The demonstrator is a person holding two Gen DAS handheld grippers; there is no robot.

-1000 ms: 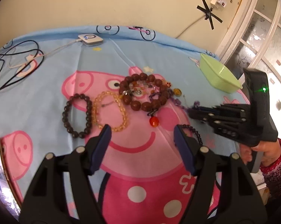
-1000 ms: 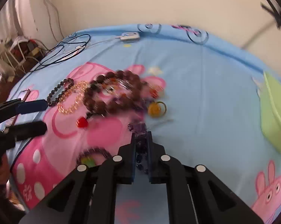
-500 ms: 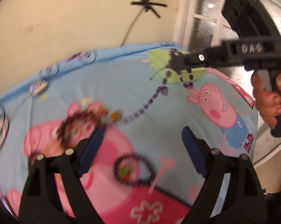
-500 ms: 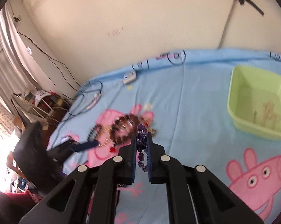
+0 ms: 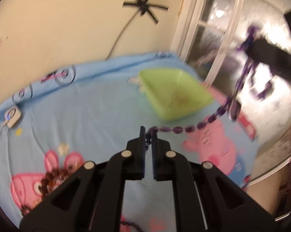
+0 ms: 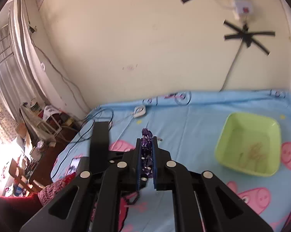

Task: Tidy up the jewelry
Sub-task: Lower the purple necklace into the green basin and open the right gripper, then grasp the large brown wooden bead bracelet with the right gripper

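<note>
In the left wrist view the right gripper (image 5: 251,44) is a dark smear cut by the frame's edge, its purple necklace (image 5: 209,119) blurred. Brown beads (image 5: 52,177) near the blanket's (image 5: 99,116) near-left edge are indistinct.

Blue cartoon-pig sheet (image 6: 201,123) covers the bed, pink pigs all over. Small white puck-type device (image 5: 12,116) w/ a cable lies near the far edge by the wall, black cords (image 6: 99,119) looped just beside it. Phone (image 6: 74,165) lies at the sheet's left edge. Cable on the cream wall is stuck down w/ black tape strips (image 6: 247,36), white power strip (image 6: 240,2) above. Cluttered shelf (image 6: 39,123) to the left, window (image 5: 209,32) past the bed corner.
</note>
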